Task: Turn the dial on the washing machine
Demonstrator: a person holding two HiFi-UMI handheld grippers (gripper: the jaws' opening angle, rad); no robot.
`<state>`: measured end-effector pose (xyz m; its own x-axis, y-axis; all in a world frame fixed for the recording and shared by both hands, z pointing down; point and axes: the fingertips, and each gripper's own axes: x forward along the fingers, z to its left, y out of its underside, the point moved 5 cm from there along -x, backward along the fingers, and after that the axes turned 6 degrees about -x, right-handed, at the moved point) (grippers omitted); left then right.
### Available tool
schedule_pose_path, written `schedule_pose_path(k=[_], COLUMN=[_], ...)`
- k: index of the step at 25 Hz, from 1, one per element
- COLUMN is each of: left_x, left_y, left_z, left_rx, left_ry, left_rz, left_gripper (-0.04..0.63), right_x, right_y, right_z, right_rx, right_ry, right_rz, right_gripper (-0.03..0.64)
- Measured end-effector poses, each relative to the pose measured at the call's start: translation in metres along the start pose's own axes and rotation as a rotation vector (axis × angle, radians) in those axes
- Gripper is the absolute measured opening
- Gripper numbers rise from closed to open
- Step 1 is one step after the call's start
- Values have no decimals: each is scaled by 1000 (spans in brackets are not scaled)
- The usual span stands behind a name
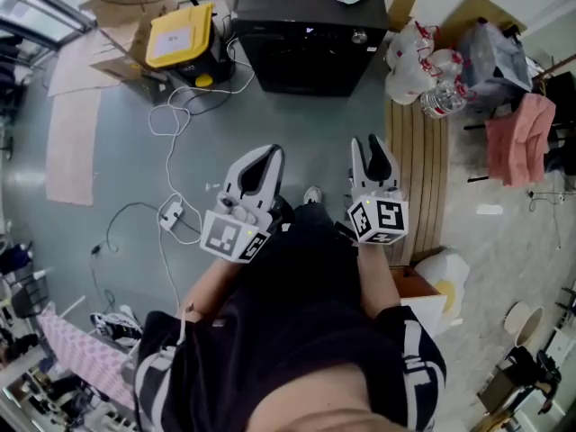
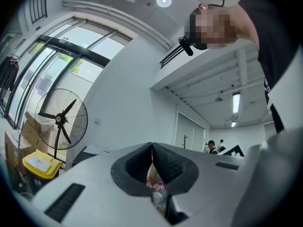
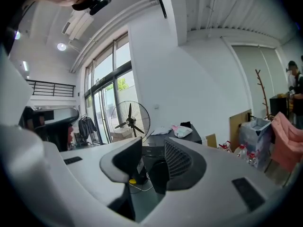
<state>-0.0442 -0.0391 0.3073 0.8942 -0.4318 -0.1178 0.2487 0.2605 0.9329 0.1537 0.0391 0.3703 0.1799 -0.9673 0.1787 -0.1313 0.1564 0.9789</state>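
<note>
The black washing machine [image 1: 310, 48] stands against the far wall, with a small round dial [image 1: 360, 36] at the right of its front panel. Both grippers hover over the grey floor, well short of it, and point toward it. My left gripper [image 1: 268, 156] is shut with nothing in it; in the left gripper view [image 2: 152, 148] its pads meet at the tips. My right gripper [image 1: 369, 147] is open and empty. In the right gripper view [image 3: 152, 150] the washing machine [image 3: 158, 138] shows beyond the gap, a bag [image 3: 182, 130] lying on its top.
A yellow case [image 1: 180, 34] and cardboard lie left of the machine. White cables [image 1: 166, 120] and a power strip [image 1: 171, 212] trail across the floor. Bags of bottles [image 1: 423, 70] and a wooden slat platform [image 1: 423, 169] are at the right. A standing fan [image 3: 130, 119] is behind.
</note>
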Motion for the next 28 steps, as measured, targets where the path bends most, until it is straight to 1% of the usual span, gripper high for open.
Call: schedule_pose_path(k=[3,6,10,12,15,19,23,25,28], left_x=[50,96,165,201,251,320,381,403,420], left_y=[5,14,33,44,54,65,96,114,131], left_z=[13,33,80,109,148,193,236,250,262], left_rx=[-11,-24,-27,-40,-48,-67,-81,-95,-108], left_ry=[2,12,45,62,84,105,118,121,125], left_rz=[15,37,61,71,90,118,128,150,170], left_gripper=[21,21,21,21,21,21,21,21,21], right_x=[56,112,201,249,318,407,495,526,556], right_y=[-1,9,32,47,76,122,174,202,233], right_z=[-40,-73,-113,-131,-158,-206,-257,-279,-301], right_rx=[-2,9,34,44,47,64,92,101,110], right_ry=[6,18,31,31,52,93,126,147,170], right_rz=[7,36,71,94,155,247,307,334,380], right_gripper=[153,155,184,184,204,258,287,296,304])
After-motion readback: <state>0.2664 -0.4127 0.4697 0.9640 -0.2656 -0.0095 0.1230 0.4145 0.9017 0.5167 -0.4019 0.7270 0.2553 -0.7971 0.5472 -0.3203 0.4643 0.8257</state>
